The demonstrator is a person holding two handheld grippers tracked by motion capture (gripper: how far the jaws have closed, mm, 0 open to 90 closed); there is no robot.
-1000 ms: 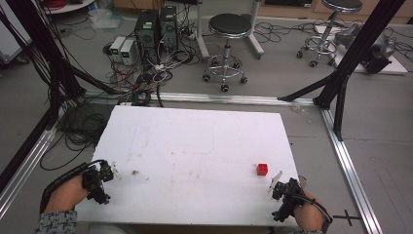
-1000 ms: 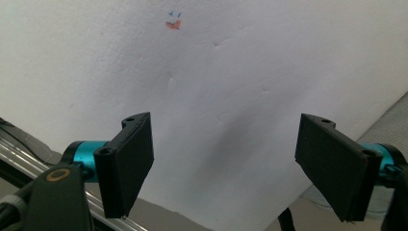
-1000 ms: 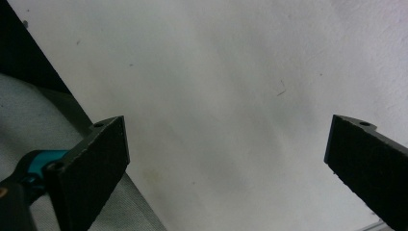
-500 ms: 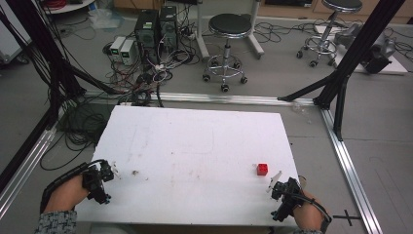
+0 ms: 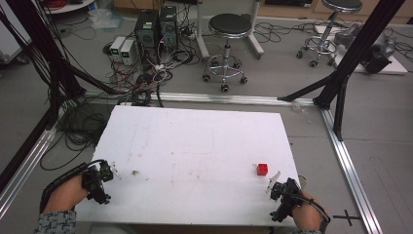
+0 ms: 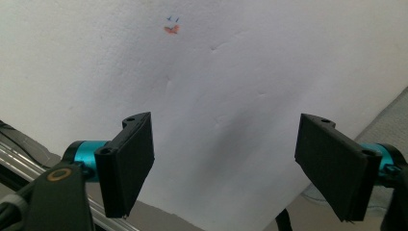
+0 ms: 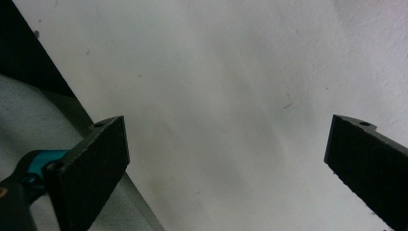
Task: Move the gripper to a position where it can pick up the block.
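A small red cube [image 5: 262,168] sits on the white table [image 5: 195,146] near its right front. My right gripper [image 5: 278,187] is held at the front right corner, just below and right of the cube, apart from it. In the right gripper view its jaws are wide apart over bare white board, the gripper [image 7: 231,168] open and empty. My left gripper [image 5: 104,175] rests at the table's front left edge. In the left gripper view it [image 6: 226,163] is open, nothing between the jaws, with a small orange and blue mark [image 6: 172,26] on the board ahead.
A small brown speck [image 5: 135,172] lies on the table just right of the left gripper. Aluminium frame rails [image 5: 348,161] run along the table's sides. Beyond the far edge are cables, computer boxes [image 5: 156,24] and a stool [image 5: 229,29].
The right gripper has shifted slightly left and forward near the front right corner. The left gripper and the red cube have stayed in place.
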